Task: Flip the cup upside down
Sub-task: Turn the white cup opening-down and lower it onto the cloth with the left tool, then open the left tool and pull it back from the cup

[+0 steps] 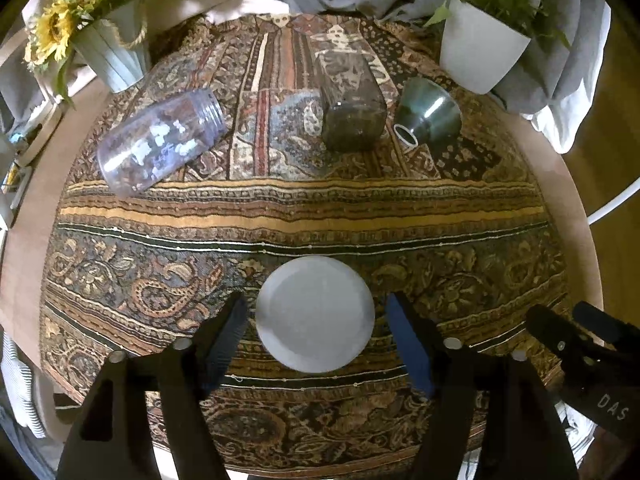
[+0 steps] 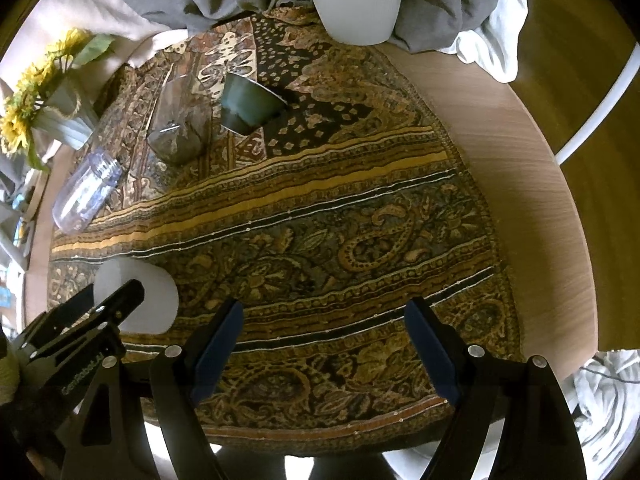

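Observation:
A white cup (image 1: 315,314) stands upside down on the patterned cloth, its flat base facing up. My left gripper (image 1: 316,320) is open, its fingers on either side of the cup and not touching it. The cup also shows in the right wrist view (image 2: 156,296), partly hidden by the left gripper (image 2: 86,322). My right gripper (image 2: 324,320) is open and empty over the cloth, to the right of the cup; it shows at the lower right in the left wrist view (image 1: 576,332).
A clear plastic jar (image 1: 160,140) lies on its side at the left. A dark square glass (image 1: 352,100) and a green cup (image 1: 430,114) lie farther back. A sunflower pot (image 1: 108,48) and a white plant pot (image 1: 480,52) stand at the back. The round table's edge (image 2: 532,200) is at the right.

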`<act>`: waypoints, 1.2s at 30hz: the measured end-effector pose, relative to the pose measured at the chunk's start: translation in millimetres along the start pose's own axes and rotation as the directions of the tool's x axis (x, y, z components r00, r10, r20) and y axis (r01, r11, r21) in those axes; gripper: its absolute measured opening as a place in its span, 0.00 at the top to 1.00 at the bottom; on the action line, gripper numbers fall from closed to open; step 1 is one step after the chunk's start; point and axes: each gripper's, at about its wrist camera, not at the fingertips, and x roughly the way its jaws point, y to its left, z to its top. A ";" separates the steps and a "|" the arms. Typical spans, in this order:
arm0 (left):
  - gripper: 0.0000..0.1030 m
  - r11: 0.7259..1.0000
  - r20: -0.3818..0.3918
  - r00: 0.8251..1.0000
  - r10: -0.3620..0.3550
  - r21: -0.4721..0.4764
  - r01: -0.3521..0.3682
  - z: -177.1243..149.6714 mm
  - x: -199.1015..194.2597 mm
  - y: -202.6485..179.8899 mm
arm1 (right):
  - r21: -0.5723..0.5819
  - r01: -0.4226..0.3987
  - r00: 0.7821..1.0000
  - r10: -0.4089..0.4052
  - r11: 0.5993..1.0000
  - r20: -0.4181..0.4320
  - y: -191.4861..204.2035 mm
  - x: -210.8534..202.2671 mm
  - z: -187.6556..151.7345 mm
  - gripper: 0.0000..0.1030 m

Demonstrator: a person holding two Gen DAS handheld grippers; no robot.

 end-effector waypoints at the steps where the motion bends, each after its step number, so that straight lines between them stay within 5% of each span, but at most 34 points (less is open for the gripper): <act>1: 0.23 1.000 0.006 1.000 -0.004 0.000 0.004 0.5 -2.3 0.2 | 0.000 0.002 1.000 -0.002 1.000 0.001 0.2 -1.3 -0.2 0.19; 8: 0.11 1.000 0.067 0.998 -0.011 -0.005 0.012 2.7 -31.6 7.2 | 0.005 0.017 0.999 -0.017 1.000 0.035 5.7 -19.6 -1.4 0.15; 14: 0.01 0.998 0.112 0.992 0.062 0.005 -0.063 -2.9 -56.2 21.5 | -0.015 0.009 0.998 -0.008 1.000 0.061 19.6 -38.8 -4.2 0.15; 36: 0.00 0.992 0.093 0.989 0.119 0.025 -0.121 -28.1 -80.9 74.3 | -0.042 -0.008 0.998 0.010 0.999 0.056 75.6 -58.2 -35.2 0.14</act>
